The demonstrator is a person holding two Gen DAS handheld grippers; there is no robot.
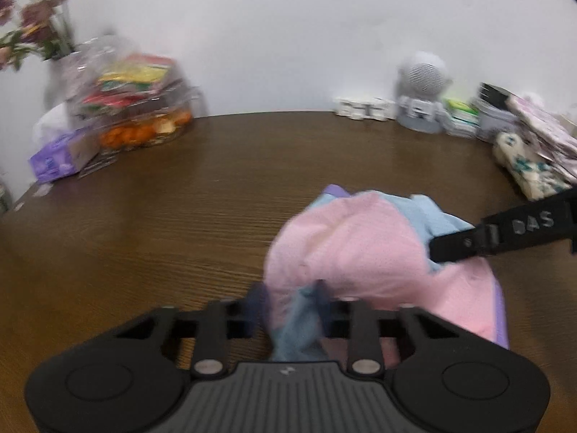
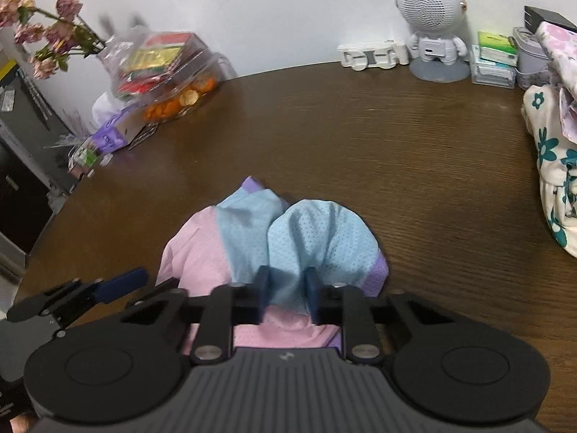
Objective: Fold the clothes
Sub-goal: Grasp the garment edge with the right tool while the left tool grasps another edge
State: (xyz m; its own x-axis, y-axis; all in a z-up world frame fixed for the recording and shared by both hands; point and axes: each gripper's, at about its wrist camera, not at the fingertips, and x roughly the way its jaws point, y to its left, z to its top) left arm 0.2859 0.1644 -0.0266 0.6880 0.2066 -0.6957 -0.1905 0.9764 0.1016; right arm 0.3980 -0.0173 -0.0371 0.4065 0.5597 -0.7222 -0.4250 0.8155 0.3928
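A pink, light blue and purple mesh garment lies bunched on the brown wooden table. My left gripper is shut on a blue and pink fold at the garment's near edge. My right gripper is shut on a light blue fold of the same garment. In the left wrist view the right gripper's black finger reaches in from the right onto the cloth. In the right wrist view the left gripper shows at the lower left beside the garment.
At the table's back left stand a clear box of snacks and oranges, a purple tissue pack and flowers. A white robot-shaped speaker and small boxes stand at the back. Floral folded cloths lie at the right edge.
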